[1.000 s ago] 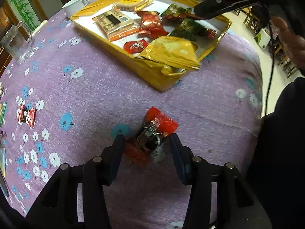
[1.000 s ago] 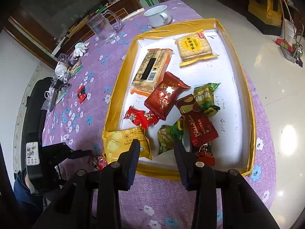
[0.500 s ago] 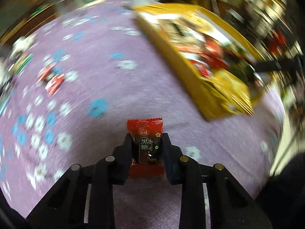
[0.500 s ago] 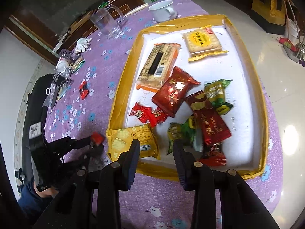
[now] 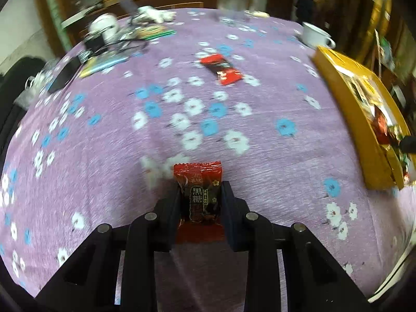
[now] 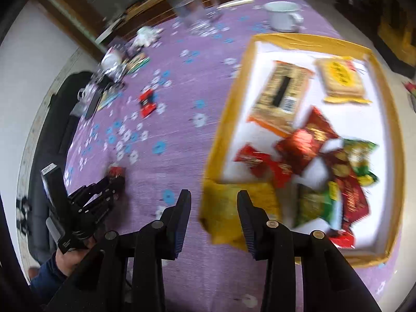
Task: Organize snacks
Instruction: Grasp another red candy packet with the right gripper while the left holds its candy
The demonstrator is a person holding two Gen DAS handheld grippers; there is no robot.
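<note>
Here the left gripper [image 5: 200, 195] has its jaws clenched on a small red candy packet [image 5: 199, 182], held just above the purple flowered surface [image 5: 234, 119]. The packet stands upright between the jaws; its dark centre panel carries Chinese characters, too small to read with certainty. A second red packet [image 5: 221, 69] lies flat on the cloth, well apart, toward the far side. Its print is blurred.

The right gripper [image 6: 213, 208] hangs over the near corner of the yellow tray [image 6: 226, 109]; its jaws are opening, nothing between them. Directly below sits a yellow snack bag [image 6: 228, 208] draped over the tray's edge. Inside the tray: a tan biscuit pack [image 6: 282, 96] with a black stripe and barcode, a yellow cracker pack [image 6: 340, 78] with a round label, red and green wrappers [image 6: 325, 161] heaped together. Motion blur makes all lettering illegible.

A white cup [image 6: 284, 15] and a glass pitcher [image 6: 192, 7] stand at the far edge. A hand [image 6: 75, 257] in a dark sleeve holds the left gripper.
</note>
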